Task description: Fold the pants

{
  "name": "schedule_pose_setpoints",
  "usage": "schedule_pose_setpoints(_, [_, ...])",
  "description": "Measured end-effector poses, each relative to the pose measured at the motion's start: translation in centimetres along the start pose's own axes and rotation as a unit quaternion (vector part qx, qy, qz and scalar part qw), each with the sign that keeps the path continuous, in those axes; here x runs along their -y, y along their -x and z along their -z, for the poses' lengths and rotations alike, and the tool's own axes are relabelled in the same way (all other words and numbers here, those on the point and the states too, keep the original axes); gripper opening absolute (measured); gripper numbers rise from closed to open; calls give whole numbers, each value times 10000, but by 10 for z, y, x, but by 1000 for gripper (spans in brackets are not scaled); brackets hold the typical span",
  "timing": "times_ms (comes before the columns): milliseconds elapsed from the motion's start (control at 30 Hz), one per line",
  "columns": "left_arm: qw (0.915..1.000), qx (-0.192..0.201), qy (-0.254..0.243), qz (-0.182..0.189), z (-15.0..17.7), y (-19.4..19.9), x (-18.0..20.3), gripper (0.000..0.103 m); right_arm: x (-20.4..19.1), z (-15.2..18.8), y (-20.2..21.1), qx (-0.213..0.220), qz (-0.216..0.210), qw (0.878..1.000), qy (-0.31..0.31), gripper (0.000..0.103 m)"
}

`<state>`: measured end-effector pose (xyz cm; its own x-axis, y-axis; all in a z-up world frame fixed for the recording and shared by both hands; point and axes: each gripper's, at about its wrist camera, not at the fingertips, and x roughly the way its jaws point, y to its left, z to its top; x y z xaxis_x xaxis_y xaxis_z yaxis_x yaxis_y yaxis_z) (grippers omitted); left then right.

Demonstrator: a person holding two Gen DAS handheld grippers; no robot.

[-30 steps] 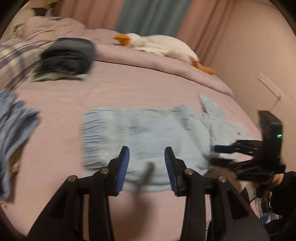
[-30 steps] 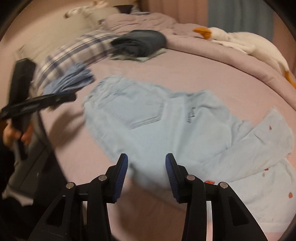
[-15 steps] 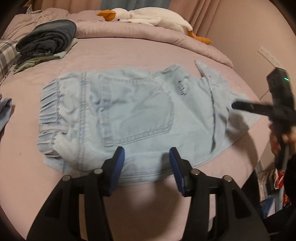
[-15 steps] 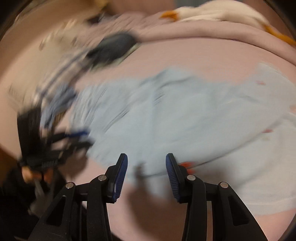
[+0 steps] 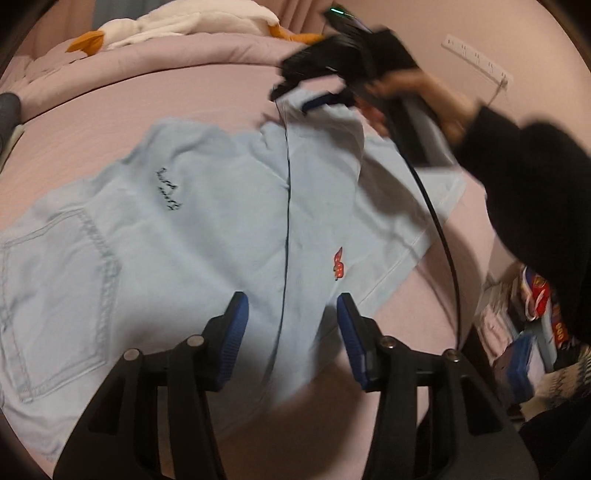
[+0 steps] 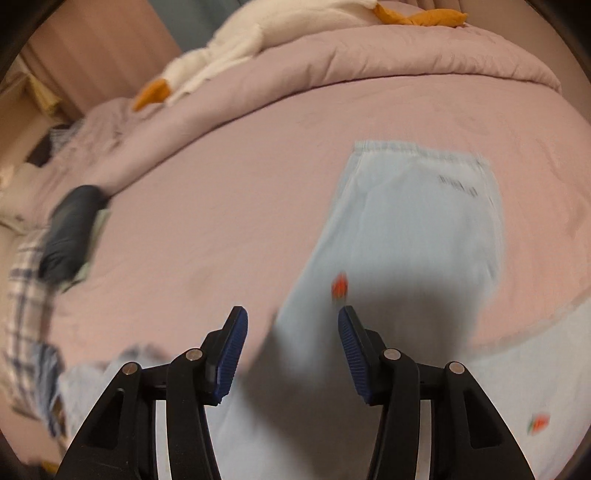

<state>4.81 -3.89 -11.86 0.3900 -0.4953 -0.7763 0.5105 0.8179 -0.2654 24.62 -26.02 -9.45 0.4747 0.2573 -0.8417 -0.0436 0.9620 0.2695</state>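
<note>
Light blue jeans [image 5: 207, 229] lie flat on the pink bed [image 5: 110, 103], back pocket at the left, legs running right, small red patches on the cloth. My left gripper [image 5: 291, 317] hovers above the near leg; its jaws are closing and press on nothing. In the left wrist view my right gripper [image 5: 299, 96], held by a hand in a black sleeve, hangs over the far leg's hem. In the right wrist view the right gripper [image 6: 291, 332] is above a jeans leg [image 6: 413, 229]; its jaws are opening, with cloth below them but none gripped.
A white goose plush [image 5: 184, 22] lies along the rolled duvet at the back. A dark folded clothes stack [image 6: 70, 236] and plaid cloth [image 6: 26, 295] sit at the left. A black cable [image 5: 443, 240] trails from the right gripper. Floor clutter [image 5: 535, 314] lies past the bed's right edge.
Both views have swung from the waistband end towards the leg end. In the left wrist view the right gripper moved from the right edge up to the far hem.
</note>
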Motion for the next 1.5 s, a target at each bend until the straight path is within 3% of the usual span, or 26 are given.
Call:
schedule_pose_setpoints(167, [9998,-24,-125,-132,1,-4,4,31,-12,-14,-38,-245,835,9954,396,50])
schedule_pose_setpoints(200, [9999,-22,-82,-118,2,-2,1,28,-15,-12,-37,-179,961,9937,541,40])
schedule_pose_setpoints(233, [9999,-26,-53,-114,0,-3,0,24,-16,-11,-35,-120,1064,9922,646,14])
schedule_pose_setpoints(267, [9999,-31,-44,-113,0,-4,0,22,-13,-10,-31,-90,1014,9928,626,6])
schedule_pose_setpoints(300, [9999,-30,-69,-127,0,-4,2,21,-3,-7,-23,-24,831,9955,450,5])
schedule_pose_setpoints(433, [9997,-29,-127,-194,5,-3,4,21,30,9,35,570,321,9978,-79,5])
schedule_pose_setpoints(600, [9998,-18,-84,-206,4,-1,3,21,79,66,150,1752,-378,9816,-660,5])
schedule_pose_setpoints(733, [9997,-42,-105,-239,5,-3,3,21,118,124,191,2082,-336,9708,-1143,5])
schedule_pose_setpoints(867, [9994,-111,-123,-293,2,-4,3,21,166,176,176,1936,-282,9600,-2001,5])
schedule_pose_setpoints(1000, [9990,-179,-141,-393,0,-5,3,23,205,211,141,1564,-652,9432,-2859,7])
schedule_pose_setpoints(1067, [9989,-185,-109,-420,1,-5,3,23,212,217,140,1642,-991,9294,-3152,8])
schedule_pose_setpoints(1200, [9986,-200,-89,-481,1,-5,4,23,226,211,155,2008,-1009,9130,-3405,34])
schedule_pose_setpoints(1233, [9984,-205,-102,-513,1,-5,5,23,230,207,157,2074,-1005,9092,-3469,35])
schedule_pose_setpoints(1467, [9965,-247,-205,-772,0,-6,14,20,270,193,153,2024,-692,9033,-3718,31])
schedule_pose_setpoints(1500, [9963,-258,-220,-794,0,-7,14,20,269,187,152,2005,-547,9075,-3649,13])
